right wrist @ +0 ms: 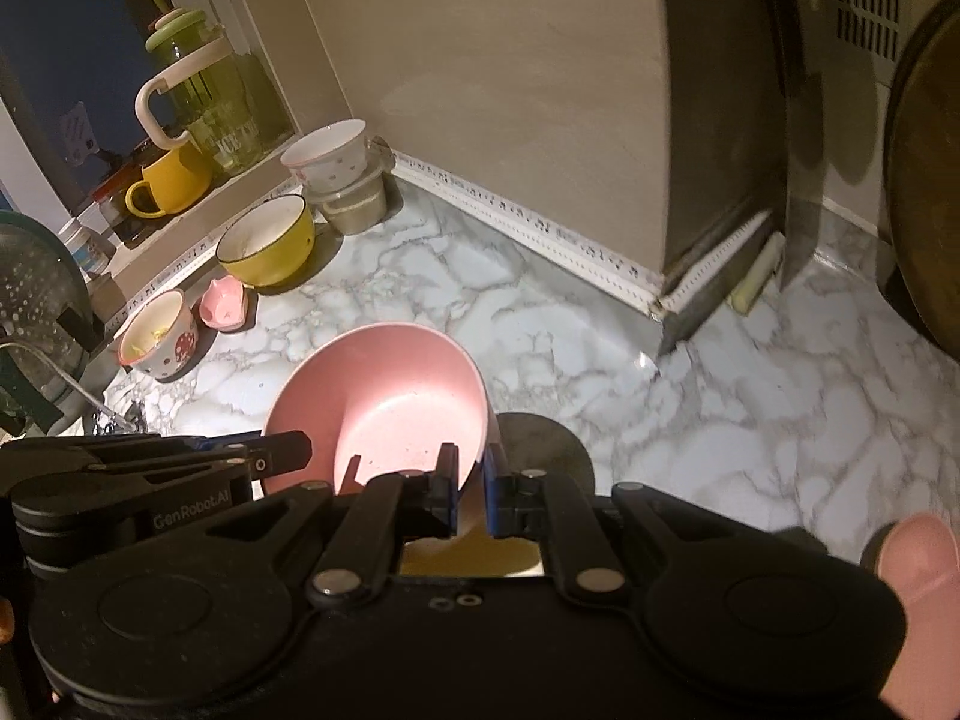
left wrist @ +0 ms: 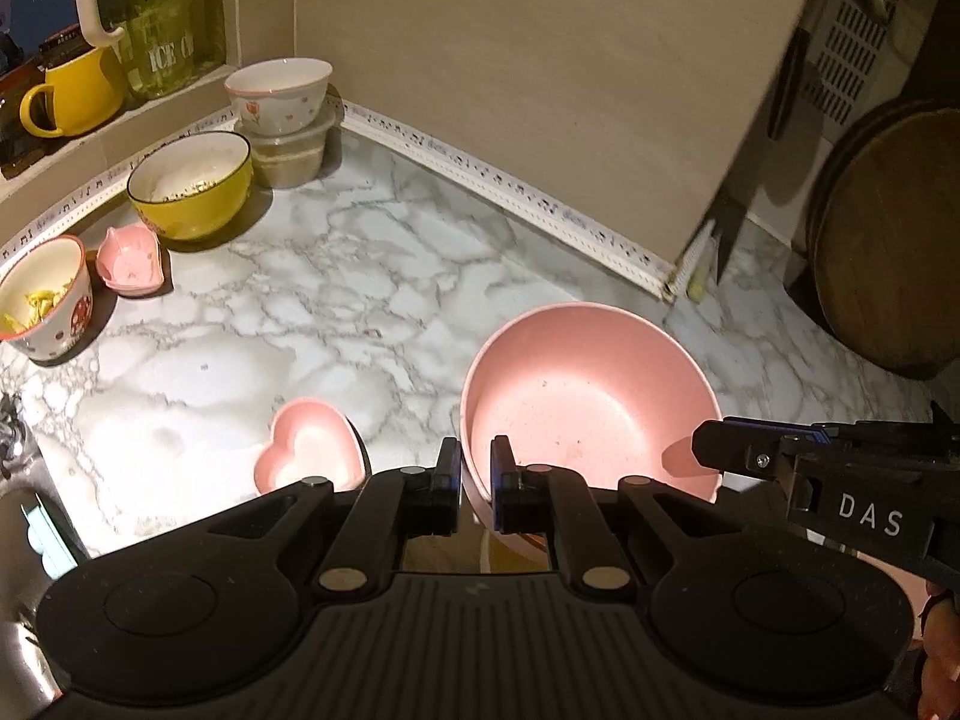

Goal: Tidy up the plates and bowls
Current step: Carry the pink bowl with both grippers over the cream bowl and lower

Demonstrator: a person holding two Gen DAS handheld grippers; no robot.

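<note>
Where marble counter (left wrist: 336, 276) meets beige wall (left wrist: 540, 90)

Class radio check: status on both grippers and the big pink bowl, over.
Left gripper and right gripper both shut on big pink bowl rim. Heart dish close alongside. Counter ahead open.

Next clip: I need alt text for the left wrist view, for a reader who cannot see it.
Both grippers grip the rim of a large pink bowl over a marble counter: the left gripper on its near edge, the right gripper from the right. A pink heart-shaped dish sits just left; a yellow bowl and other small bowls stand by the back wall.
</note>
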